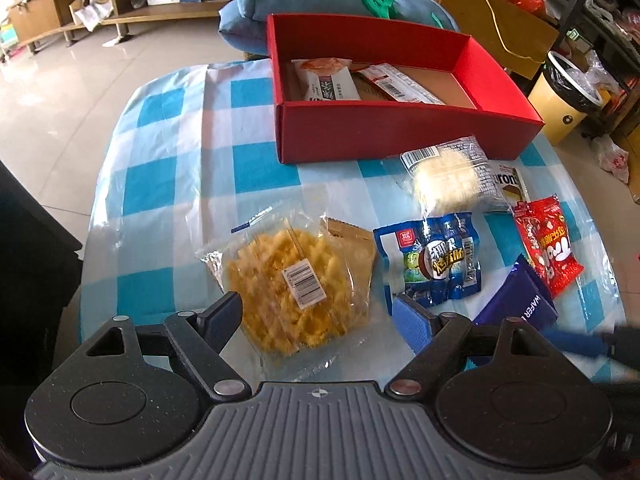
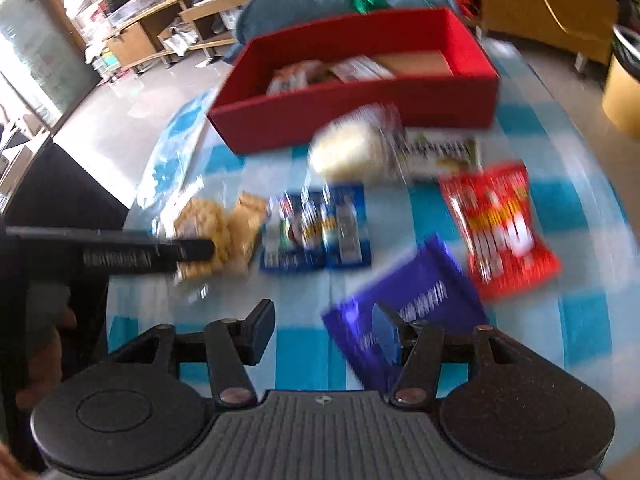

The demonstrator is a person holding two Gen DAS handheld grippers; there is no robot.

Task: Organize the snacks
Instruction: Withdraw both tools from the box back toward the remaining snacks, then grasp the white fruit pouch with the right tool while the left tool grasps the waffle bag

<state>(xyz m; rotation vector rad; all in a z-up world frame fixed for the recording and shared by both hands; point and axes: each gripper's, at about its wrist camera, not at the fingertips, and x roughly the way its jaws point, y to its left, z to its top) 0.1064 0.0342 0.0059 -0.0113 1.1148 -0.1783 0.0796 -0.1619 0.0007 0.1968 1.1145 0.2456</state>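
A red box (image 1: 400, 136) stands at the far side of the checked table, with two white packs inside. My left gripper (image 1: 320, 320) is open over a clear bag of yellow snacks (image 1: 292, 288); the bag lies between its fingers, unpressed. To the right lie a blue pack (image 1: 436, 264), a round white cake pack (image 1: 448, 180), a red candy bag (image 1: 548, 248) and a purple wafer pack (image 1: 520, 304). My right gripper (image 2: 324, 328) is partly open above the cloth, its right finger over the purple wafer pack (image 2: 420, 292), gripping nothing. The right wrist view is motion-blurred.
A blue cushion (image 1: 256, 4) lies behind the box, and a small white carton (image 1: 510, 184) sits beside the cake pack. A lined bin (image 1: 568, 96) stands off the table's right side. Dark furniture (image 1: 24, 240) adjoins the table's left edge. Wooden shelves line the back.
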